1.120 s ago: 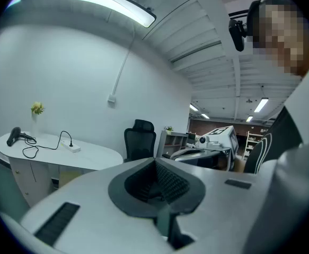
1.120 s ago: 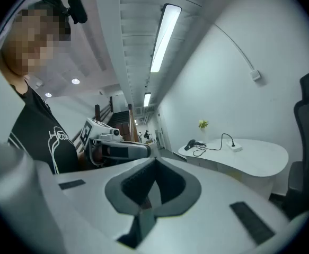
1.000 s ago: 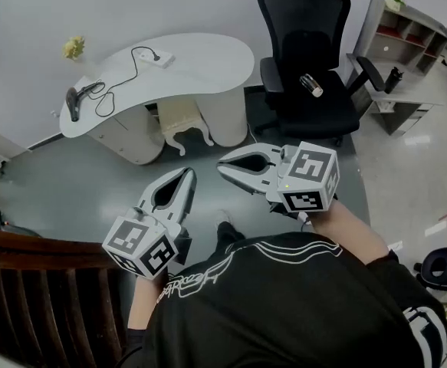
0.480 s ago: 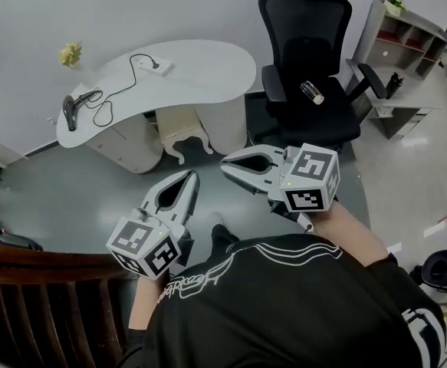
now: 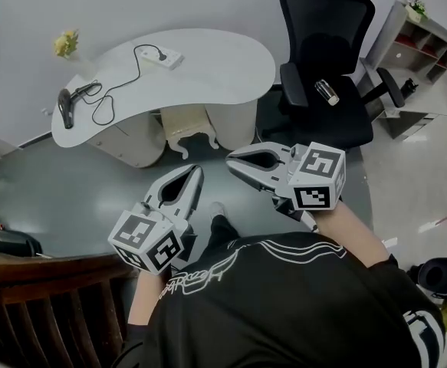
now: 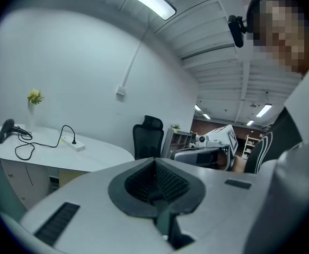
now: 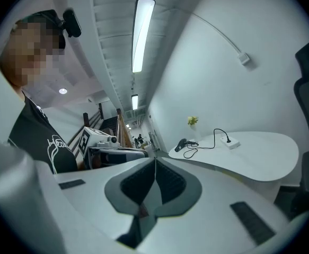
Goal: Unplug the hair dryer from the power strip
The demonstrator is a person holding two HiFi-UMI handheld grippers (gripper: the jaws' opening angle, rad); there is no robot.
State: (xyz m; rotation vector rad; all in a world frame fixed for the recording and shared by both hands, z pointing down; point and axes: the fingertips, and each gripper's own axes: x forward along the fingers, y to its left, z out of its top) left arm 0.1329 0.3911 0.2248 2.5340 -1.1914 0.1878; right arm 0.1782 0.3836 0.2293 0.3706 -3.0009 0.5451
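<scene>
A black hair dryer (image 5: 66,106) lies at the left end of a white curved table (image 5: 223,67). Its black cord loops across the top to a plug in the white power strip (image 5: 164,57). Both grippers hang over the grey floor, well short of the table. My left gripper (image 5: 195,173) is shut and holds nothing. My right gripper (image 5: 231,159) is shut and empty too. The left gripper view shows the dryer (image 6: 6,130) and strip (image 6: 72,144) far off to the left. In the right gripper view the dryer (image 7: 181,145) and strip (image 7: 231,143) sit far ahead.
A black office chair (image 5: 323,75) stands right of the table with a small cylinder (image 5: 327,92) on its seat. A shelf unit (image 5: 415,29) is at the far right. A wooden railing (image 5: 47,297) runs along the lower left. A yellow flower (image 5: 64,44) stands by the table's left end.
The table and chair have shifted rightward and slightly down in the head view. Both grippers stay shut and keep their place in front of the body.
</scene>
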